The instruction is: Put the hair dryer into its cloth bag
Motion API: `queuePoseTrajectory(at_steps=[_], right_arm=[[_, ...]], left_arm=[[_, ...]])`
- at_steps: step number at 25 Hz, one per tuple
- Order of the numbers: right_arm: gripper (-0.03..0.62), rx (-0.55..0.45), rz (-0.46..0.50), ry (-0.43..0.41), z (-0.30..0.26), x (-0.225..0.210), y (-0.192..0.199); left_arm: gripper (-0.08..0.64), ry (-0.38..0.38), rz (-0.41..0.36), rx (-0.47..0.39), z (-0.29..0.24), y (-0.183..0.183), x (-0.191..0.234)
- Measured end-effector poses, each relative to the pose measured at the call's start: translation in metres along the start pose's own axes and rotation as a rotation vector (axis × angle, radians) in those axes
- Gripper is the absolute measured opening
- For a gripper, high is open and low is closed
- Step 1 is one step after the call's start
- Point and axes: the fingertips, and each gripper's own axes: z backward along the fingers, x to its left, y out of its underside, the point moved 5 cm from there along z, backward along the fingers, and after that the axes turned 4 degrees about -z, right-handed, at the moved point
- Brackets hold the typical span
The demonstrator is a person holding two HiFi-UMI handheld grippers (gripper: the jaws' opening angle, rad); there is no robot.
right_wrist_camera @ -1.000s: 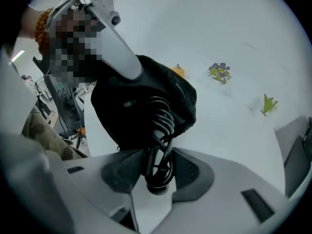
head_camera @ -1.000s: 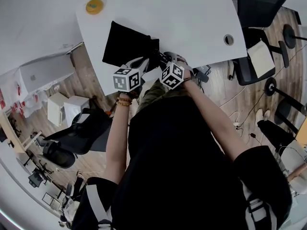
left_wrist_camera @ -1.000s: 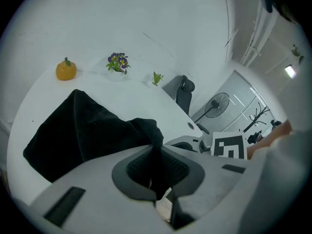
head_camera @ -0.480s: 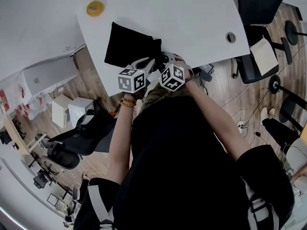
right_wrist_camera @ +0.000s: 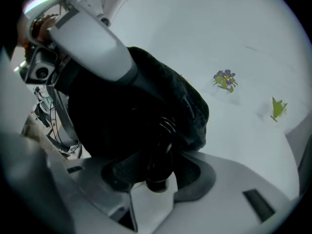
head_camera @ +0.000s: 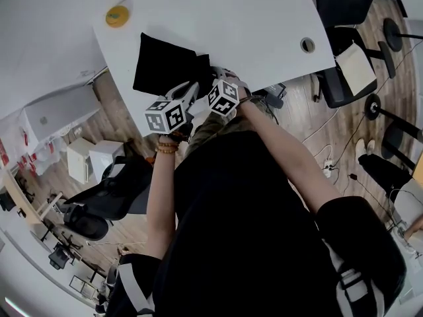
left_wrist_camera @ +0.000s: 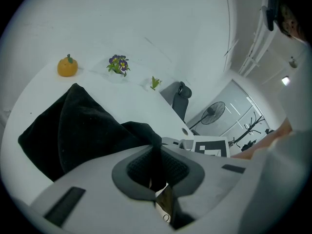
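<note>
The black cloth bag [head_camera: 165, 65] lies on the white table [head_camera: 264, 25], its mouth toward me at the near edge. My left gripper [head_camera: 192, 90] is shut on a fold of the bag's rim [left_wrist_camera: 155, 147], holding the cloth up. My right gripper [head_camera: 211, 79] is at the same mouth. Its jaws have just been opening, and the hair dryer's black ribbed handle end [right_wrist_camera: 158, 167] still sits between the pads, which touch its sides. The rest of the dryer is hidden inside the bulging bag [right_wrist_camera: 146, 101].
A small orange [left_wrist_camera: 67, 66] lies at the table's far left, beside a purple flower sprig [left_wrist_camera: 117, 64] and a green sprig [left_wrist_camera: 155, 82]. A round cable hole [head_camera: 307, 44] is at the right. Office chairs [head_camera: 344, 18] stand beyond the table's right side.
Both grippers have stayed at the bag's mouth. The right gripper has shifted a little toward the bag. The whole scene has slid up and left in the head view.
</note>
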Motion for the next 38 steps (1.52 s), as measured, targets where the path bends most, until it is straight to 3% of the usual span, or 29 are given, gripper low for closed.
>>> queuePoseTrajectory(at_steps=[3,5,14,20,38], right_arm=[[0.230,0.006,0.044,-0.011,0.003,0.003,0.004],[0.183,0.013,0.038,0.002,0.001,0.001,0.005],[0.160,-0.145,0.103,-0.038,0.015,0.013,-0.035],[0.155,-0.222,0.090,-0.068,0.007,0.006,-0.054],[0.152,-0.293,0.049,-0.103,-0.022,0.007,-0.084]], left_arm=[[0.038,-0.005,-0.008,0.001,0.003,0.000,0.003],[0.038,-0.005,-0.006,-0.001,0.003,0.000,0.004],[0.037,0.025,0.004,-0.037,0.007,-0.009,0.003],[0.035,0.082,0.047,-0.077,0.012,-0.015,-0.002],[0.034,0.134,0.031,-0.128,0.026,-0.036,-0.003]])
